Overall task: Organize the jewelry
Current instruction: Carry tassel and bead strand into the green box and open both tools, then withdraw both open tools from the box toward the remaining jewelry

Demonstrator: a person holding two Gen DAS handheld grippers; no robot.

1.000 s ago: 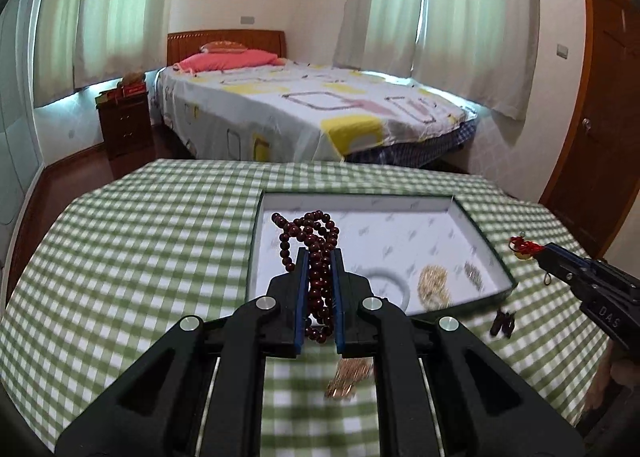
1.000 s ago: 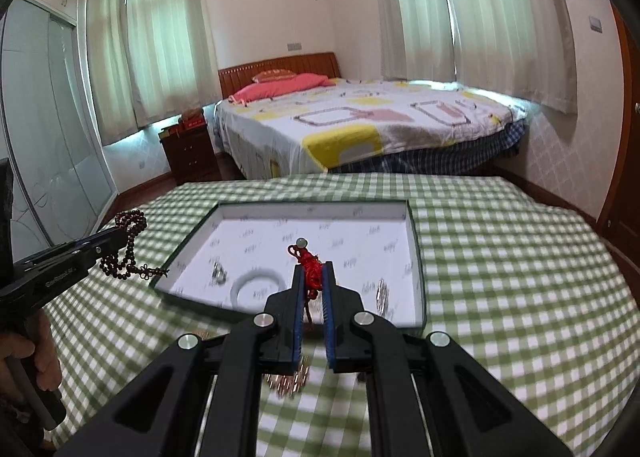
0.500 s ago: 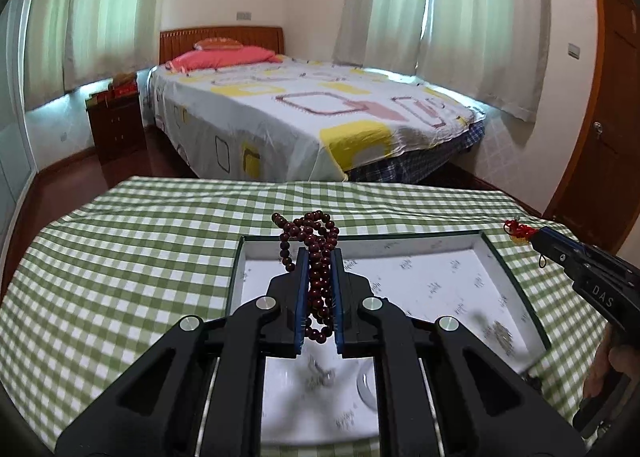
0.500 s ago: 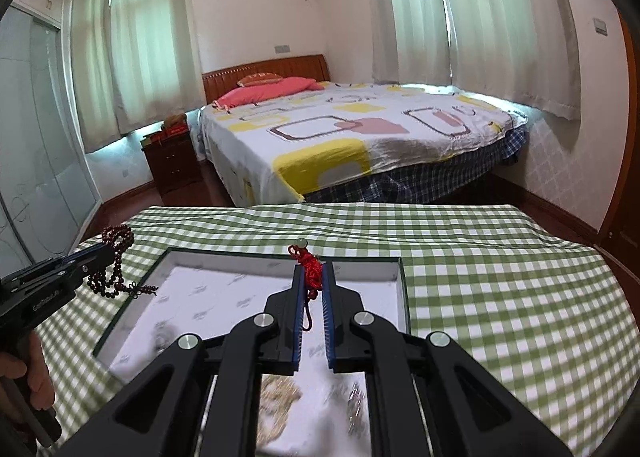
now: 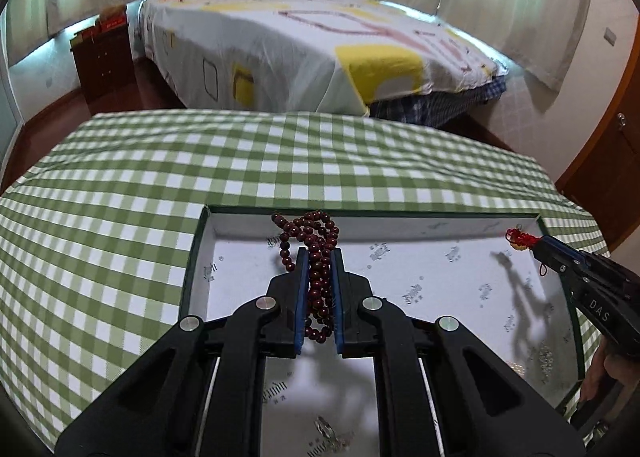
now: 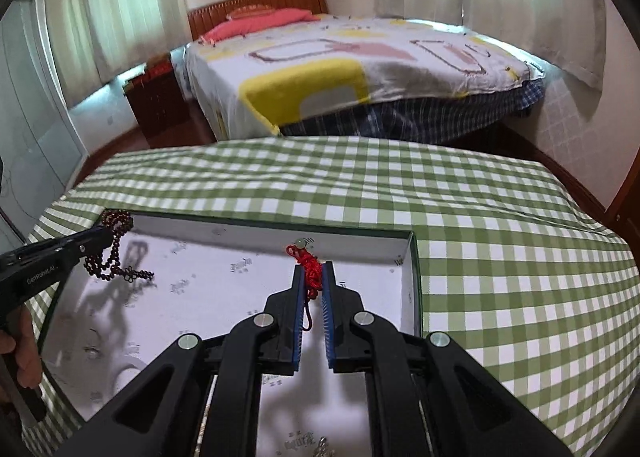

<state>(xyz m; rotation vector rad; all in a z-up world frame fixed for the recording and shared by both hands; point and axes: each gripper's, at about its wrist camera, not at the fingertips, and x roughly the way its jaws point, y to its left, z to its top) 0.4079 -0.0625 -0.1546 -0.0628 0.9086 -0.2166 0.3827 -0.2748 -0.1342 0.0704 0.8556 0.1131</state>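
My left gripper (image 5: 319, 257) is shut on a dark red bead bracelet (image 5: 316, 245) and holds it above the far left part of a shallow white-lined tray (image 5: 400, 223) with a dark green rim. My right gripper (image 6: 313, 271) is shut on a red cord charm (image 6: 308, 265) with a pale bead, above the tray's far right part (image 6: 360, 243). The right gripper shows in the left wrist view (image 5: 538, 245), the left gripper in the right wrist view (image 6: 106, 235). Small silver pieces (image 5: 326, 427) lie in the tray near me.
The tray sits on a table with a green and white checked cloth (image 5: 280, 161). A bed (image 5: 300, 37) stands beyond the table's far edge, a dark nightstand (image 5: 104, 57) to its left, a wooden door (image 5: 608, 145) on the right.
Both grippers have moved forward over the tray, each still holding its piece. The tray now fills the near part of both views, and its near items have dropped out of sight.
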